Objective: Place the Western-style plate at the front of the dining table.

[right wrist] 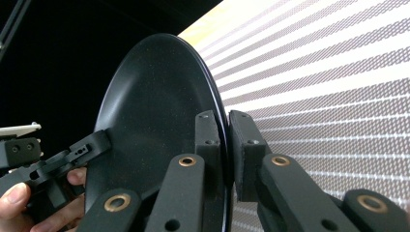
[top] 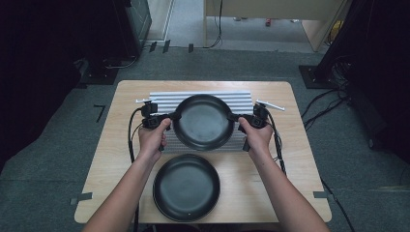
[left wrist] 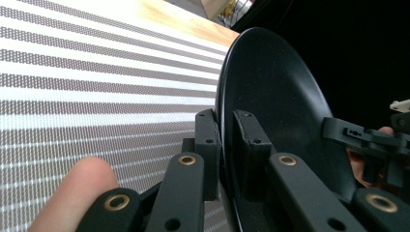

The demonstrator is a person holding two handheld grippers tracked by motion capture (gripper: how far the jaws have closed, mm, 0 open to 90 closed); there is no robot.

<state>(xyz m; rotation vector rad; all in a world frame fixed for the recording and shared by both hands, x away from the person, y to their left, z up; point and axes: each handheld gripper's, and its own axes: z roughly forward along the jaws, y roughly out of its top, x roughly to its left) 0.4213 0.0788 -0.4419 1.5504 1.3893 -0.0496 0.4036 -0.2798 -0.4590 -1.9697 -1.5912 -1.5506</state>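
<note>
A black plate [top: 203,121] hangs over the ribbed metal rack [top: 167,99], held at both sides. My left gripper [top: 170,117] is shut on its left rim, and my right gripper [top: 235,117] is shut on its right rim. In the left gripper view the rim of the plate [left wrist: 270,92] is pinched between the pads [left wrist: 209,154]. In the right gripper view the same plate [right wrist: 154,101] sits edge-on in the clamped pads [right wrist: 244,154]. A second black plate [top: 186,187] lies flat on the table near the front edge.
The ribbed rack [left wrist: 96,87] covers the back middle of the wooden table [top: 116,145]. A small white piece [top: 270,104] lies by the rack's right end. Cables [top: 131,135] trail from both grippers. Grey carpet and dark stands surround the table.
</note>
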